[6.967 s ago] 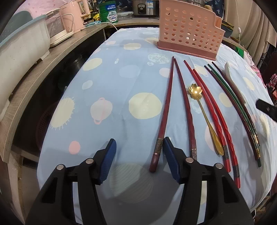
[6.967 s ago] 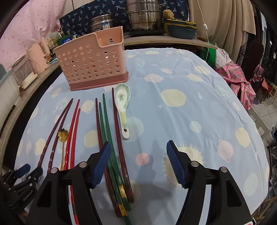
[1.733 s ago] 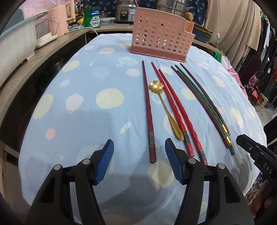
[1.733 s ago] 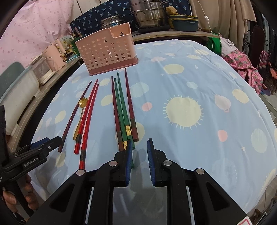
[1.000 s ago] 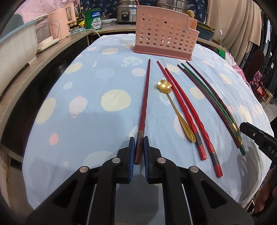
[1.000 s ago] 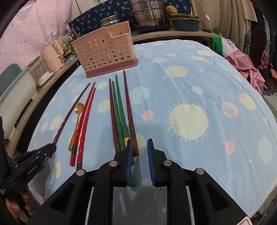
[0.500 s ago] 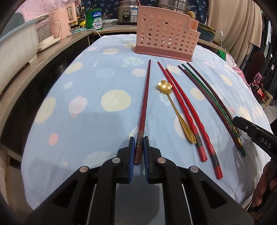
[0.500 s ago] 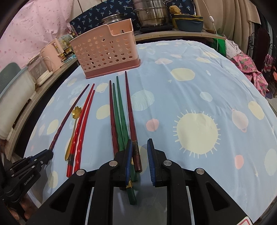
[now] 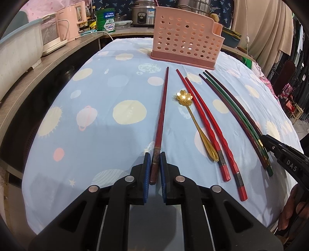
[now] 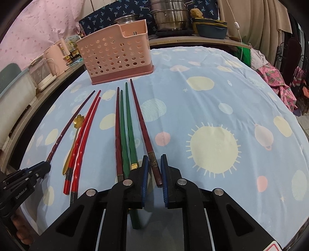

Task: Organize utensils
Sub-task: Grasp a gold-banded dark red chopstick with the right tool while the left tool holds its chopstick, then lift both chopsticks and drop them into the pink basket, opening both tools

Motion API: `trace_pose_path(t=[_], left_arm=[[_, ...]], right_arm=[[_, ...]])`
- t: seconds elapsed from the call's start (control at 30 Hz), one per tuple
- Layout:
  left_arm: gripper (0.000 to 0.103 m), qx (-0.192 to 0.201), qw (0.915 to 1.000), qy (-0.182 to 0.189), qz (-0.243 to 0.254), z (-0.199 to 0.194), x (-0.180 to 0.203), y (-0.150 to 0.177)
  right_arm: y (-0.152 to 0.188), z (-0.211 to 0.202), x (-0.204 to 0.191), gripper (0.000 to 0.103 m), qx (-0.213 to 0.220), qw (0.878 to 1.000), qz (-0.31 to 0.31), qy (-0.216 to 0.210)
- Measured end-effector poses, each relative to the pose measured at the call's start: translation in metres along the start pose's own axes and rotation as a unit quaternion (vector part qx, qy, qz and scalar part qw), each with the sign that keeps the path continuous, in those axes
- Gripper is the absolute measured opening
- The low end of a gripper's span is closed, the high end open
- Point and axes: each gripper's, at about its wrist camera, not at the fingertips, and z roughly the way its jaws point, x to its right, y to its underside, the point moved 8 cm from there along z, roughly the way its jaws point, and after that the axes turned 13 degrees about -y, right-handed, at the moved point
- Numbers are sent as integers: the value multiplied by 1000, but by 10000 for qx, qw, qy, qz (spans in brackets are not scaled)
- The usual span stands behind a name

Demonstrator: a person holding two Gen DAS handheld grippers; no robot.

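Observation:
My left gripper (image 9: 155, 160) is shut on the near end of a dark red chopstick (image 9: 161, 114) that lies on the blue tablecloth. My right gripper (image 10: 154, 163) is shut around the near end of another dark red chopstick (image 10: 142, 123), the rightmost of the row. Between them lie a gold flower spoon (image 9: 185, 97), two bright red chopsticks (image 9: 208, 123), two green chopsticks (image 10: 127, 123) and one more dark red one (image 10: 117, 131). A pink perforated utensil basket (image 9: 185, 38) stands at the far end of the row; it also shows in the right wrist view (image 10: 115, 52).
A wooden counter (image 9: 23, 85) with a pink kettle (image 9: 68, 23) and a white appliance runs along the left. Pots (image 10: 171, 17) and a blue dish stand behind the table. Pink cloth (image 10: 274, 77) hangs at the right edge.
Both grippers stay shut on their chopsticks. The right gripper has slid forward along the rightmost dark red chopstick. Earlier, both grippers were open.

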Motion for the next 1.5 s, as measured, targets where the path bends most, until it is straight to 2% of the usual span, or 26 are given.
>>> trace_pose_path(t=[0.23,0.47,0.77,0.93,1.13,1.5], left_arm=[[9,-97,9998,131,-65,-2,-2,2],[7,-294,9986,337,-279,-10,-12,9],[7,-103,9984,333,-446,-40,-31,0],[7,146,9974,419,-567,-64,-43,-23],[7,537,9950,445,-709,-92,-55,-59],[7,1402,9861,361,-815,-133,-64,-145]], right_arm=[[5,-12,2,8,24,10000,40,5],[0,-40,-3,7,296,9995,39,-38],[-26,-83,-14,7,833,9962,72,-240],[-48,-110,-20,7,1192,9922,96,-338],[-75,-136,-27,7,1522,9880,18,-251],[-141,-162,-35,7,2060,9780,-184,-273]])
